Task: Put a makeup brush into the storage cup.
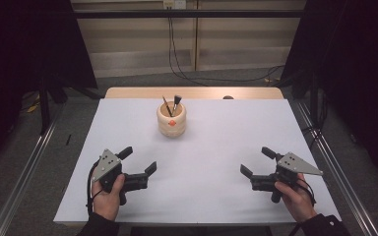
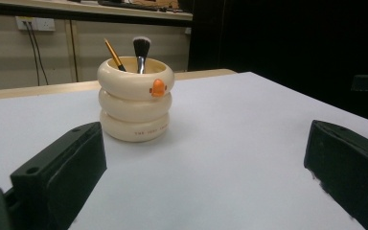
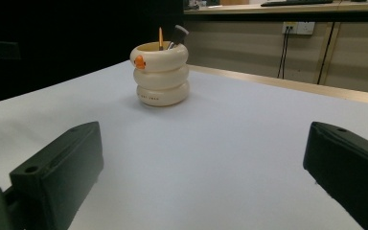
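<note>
**Two tools wait at the near edge as a brush holder stands untouched**

A person holds the left tool (image 1: 141, 161) and the right tool (image 1: 256, 162) low over the white tabletop (image 1: 216, 147), each with its jaws spread wide and nothing between them. Both point inward and forward toward a cream holder (image 1: 171, 119), shaped like three stacked rings with a small orange mark on the top ring, which stands upright in the far middle of the tabletop, well apart from either tool. Inside it lean two items: a makeup brush (image 2: 141, 51) with a dark bristle head and silver ferrule, and a slim, yellow-handled stick (image 2: 114, 55), perhaps a pencil or a second brush; its tip is hidden in the cup. The work appears to be at its opening step, with no reach begun. The next move likely calls for one tool to travel forward and come down over the holder's rim, closing narrowly on a single handle, while the other may need to steady the light cup against tipping.
</note>
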Demonstrator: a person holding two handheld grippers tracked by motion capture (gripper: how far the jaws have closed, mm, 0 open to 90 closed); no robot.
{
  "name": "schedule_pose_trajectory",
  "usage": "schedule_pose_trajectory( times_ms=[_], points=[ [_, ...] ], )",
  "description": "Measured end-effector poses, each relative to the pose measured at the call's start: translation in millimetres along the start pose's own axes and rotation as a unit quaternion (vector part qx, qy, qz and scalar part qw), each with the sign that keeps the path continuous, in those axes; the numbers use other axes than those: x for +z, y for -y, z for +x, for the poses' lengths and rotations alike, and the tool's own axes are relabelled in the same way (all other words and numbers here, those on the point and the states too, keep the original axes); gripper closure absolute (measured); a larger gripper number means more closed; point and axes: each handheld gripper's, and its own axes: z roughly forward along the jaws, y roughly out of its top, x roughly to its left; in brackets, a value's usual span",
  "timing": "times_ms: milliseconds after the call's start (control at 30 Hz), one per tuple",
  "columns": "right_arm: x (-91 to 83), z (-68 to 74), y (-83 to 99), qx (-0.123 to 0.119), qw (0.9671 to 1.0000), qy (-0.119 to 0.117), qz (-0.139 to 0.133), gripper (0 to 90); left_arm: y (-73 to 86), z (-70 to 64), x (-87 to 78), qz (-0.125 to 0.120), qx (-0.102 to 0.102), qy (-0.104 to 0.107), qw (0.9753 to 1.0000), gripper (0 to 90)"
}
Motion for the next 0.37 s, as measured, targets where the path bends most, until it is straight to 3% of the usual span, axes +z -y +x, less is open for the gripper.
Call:
schedule_pose_trajectory(
  times_ms=[100, 167, 200, 367],
  points=[
    [0.3, 0.0, 0.1, 0.001, 1.0, 0.0, 0.002, 0.0, 1.1, 0.7, -2.1, -0.009, 0.007, 0.006, 0.9999, 0.6],
    [0.1, 0.0, 0.1, 0.0, 1.0, -0.002, 0.002, 0.0, 1.5, -0.1, -2.8, -0.009, 0.002, 0.011, 0.9999, 0.6],
    [0.3, 0.2, 0.1, 0.001, 1.0, 0.0, 0.001, 0.0, 1.5, -0.9, -3.2, -0.009, 0.004, 0.003, 0.9999, 0.6],
    [0.2, -0.4, 0.0, 0.001, 1.0, 0.0, 0.002, 0.0, 2.4, 2.3, -3.7, -0.01, -0.001, 0.002, 1.0, 0.6]
  ],
)
